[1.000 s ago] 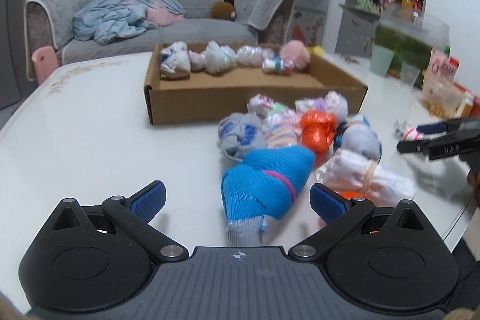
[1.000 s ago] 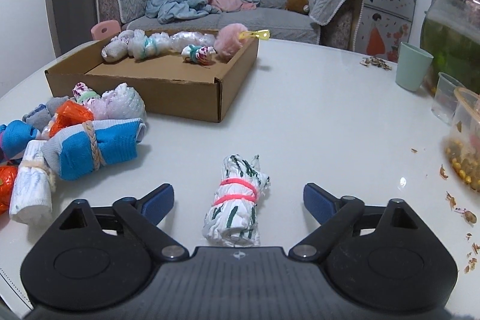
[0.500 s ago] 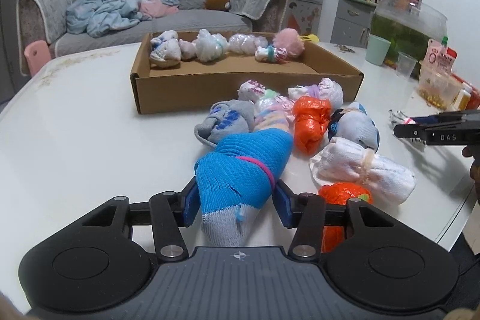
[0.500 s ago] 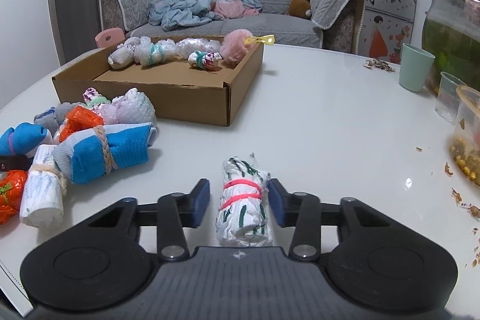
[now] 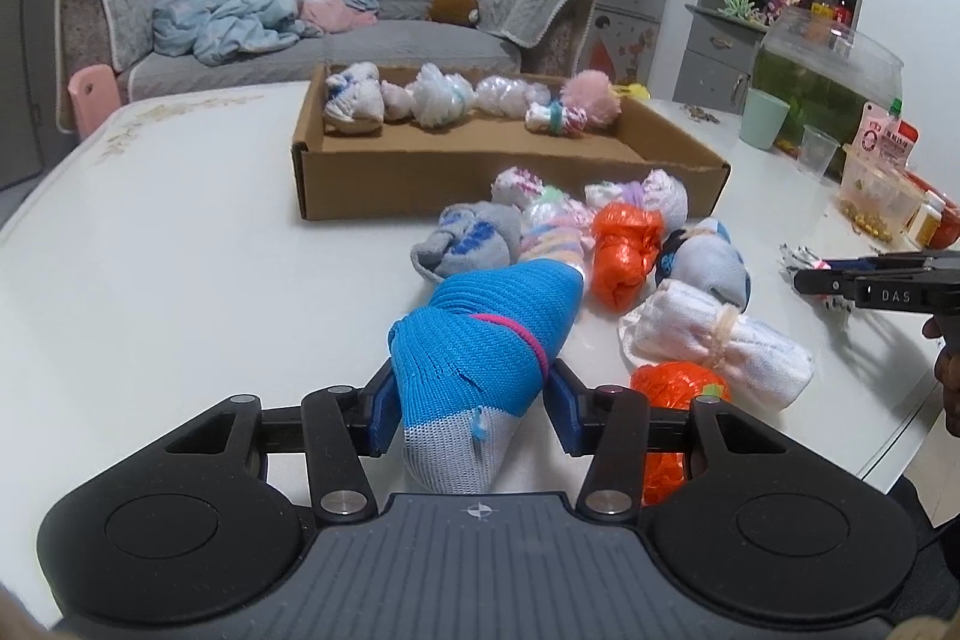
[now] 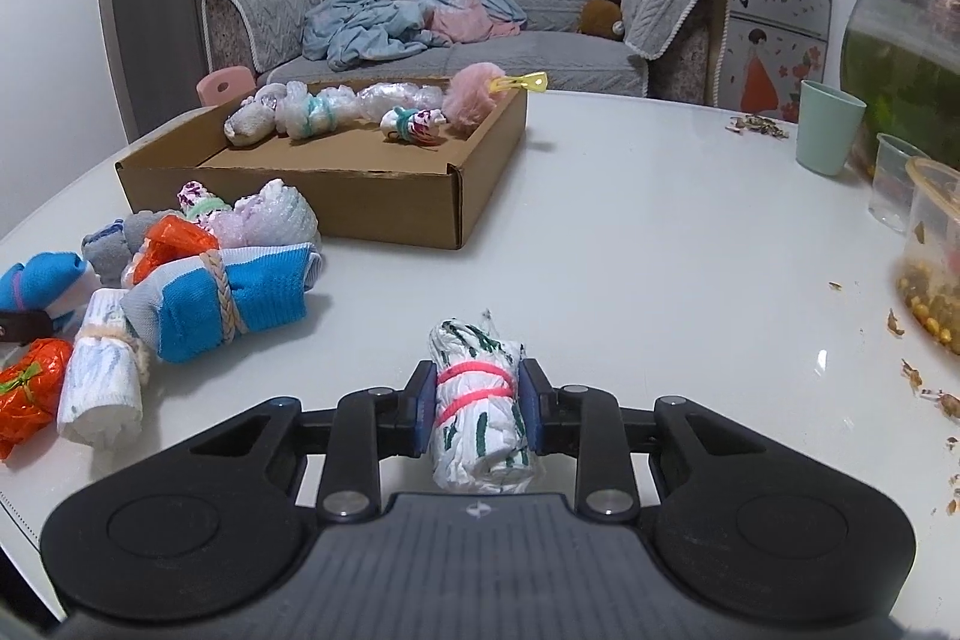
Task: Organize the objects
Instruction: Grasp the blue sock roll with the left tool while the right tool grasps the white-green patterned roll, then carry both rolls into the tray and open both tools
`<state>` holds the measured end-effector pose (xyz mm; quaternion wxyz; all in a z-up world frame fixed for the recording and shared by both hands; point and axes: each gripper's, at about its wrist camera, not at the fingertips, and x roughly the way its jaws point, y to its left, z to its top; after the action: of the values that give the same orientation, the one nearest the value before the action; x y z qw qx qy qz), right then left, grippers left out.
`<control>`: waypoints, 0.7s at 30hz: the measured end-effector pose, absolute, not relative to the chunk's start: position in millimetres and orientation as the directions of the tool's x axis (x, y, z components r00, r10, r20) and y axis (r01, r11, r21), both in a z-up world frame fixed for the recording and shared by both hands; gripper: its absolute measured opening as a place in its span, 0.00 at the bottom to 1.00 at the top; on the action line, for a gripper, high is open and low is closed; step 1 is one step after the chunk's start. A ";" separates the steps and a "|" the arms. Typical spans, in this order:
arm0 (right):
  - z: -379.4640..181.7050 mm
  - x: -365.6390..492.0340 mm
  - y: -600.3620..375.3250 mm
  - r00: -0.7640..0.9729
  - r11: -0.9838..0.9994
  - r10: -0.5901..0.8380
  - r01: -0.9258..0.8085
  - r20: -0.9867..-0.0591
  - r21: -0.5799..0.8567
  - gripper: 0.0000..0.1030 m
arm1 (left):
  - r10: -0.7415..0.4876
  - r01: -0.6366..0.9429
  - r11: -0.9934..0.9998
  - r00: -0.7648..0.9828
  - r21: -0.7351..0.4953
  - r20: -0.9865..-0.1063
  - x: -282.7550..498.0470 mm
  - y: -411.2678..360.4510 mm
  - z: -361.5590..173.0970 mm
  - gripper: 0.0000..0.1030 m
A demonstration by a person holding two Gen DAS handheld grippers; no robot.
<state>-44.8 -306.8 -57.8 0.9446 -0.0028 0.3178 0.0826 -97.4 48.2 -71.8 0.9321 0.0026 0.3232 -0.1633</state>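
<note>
My left gripper (image 5: pixel 471 409) is shut on a rolled blue sock bundle (image 5: pixel 486 346) with a pink band, at the near end of a pile of several rolled bundles (image 5: pixel 618 250) on the white table (image 5: pixel 180 268). In the right wrist view, my right gripper (image 6: pixel 478 409) is shut on a white bundle with green marks (image 6: pixel 477 400) and a pink band, resting on the table. A cardboard tray (image 5: pixel 456 178) beyond the pile holds several bundles along its far wall; it also shows as the cardboard tray (image 6: pixel 372 196) in the right wrist view. The right gripper (image 5: pixel 864 283) shows at the left view's right edge.
A green cup (image 6: pixel 831 127), a clear cup (image 6: pixel 897 190), a tub of kernels (image 6: pixel 936 256) and a large glass tank (image 6: pixel 900 58) stand at the table's right side, with crumbs (image 6: pixel 924 388) scattered nearby. A grey sofa (image 5: pixel 324 40) sits behind the table.
Both grippers went from wide open to shut: the left one closed on the blue sock bundle, the right one on the white green-marked bundle. Neither hand shifted much.
</note>
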 end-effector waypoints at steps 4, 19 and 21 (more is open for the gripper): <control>-48.4 -48.8 -312.2 0.795 0.986 0.158 -0.161 -0.585 0.047 0.25 | -0.293 0.281 0.953 0.759 -0.112 -0.581 -101.5 57.7 -56.6 0.54; 61.9 8.5 -269.5 0.839 0.922 0.368 -0.386 -0.401 0.038 0.25 | -0.218 0.219 0.974 0.830 -0.059 -0.514 -13.2 64.3 41.3 0.54; 72.4 25.5 -260.4 0.826 0.905 0.407 -0.422 -0.391 0.051 0.25 | -0.210 0.211 0.976 0.832 -0.056 -0.513 7.2 60.6 47.3 0.54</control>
<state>25.5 -260.4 72.4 0.9552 -0.0188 0.2004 0.2169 7.2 60.6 47.3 0.9572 0.0017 0.2678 -0.1100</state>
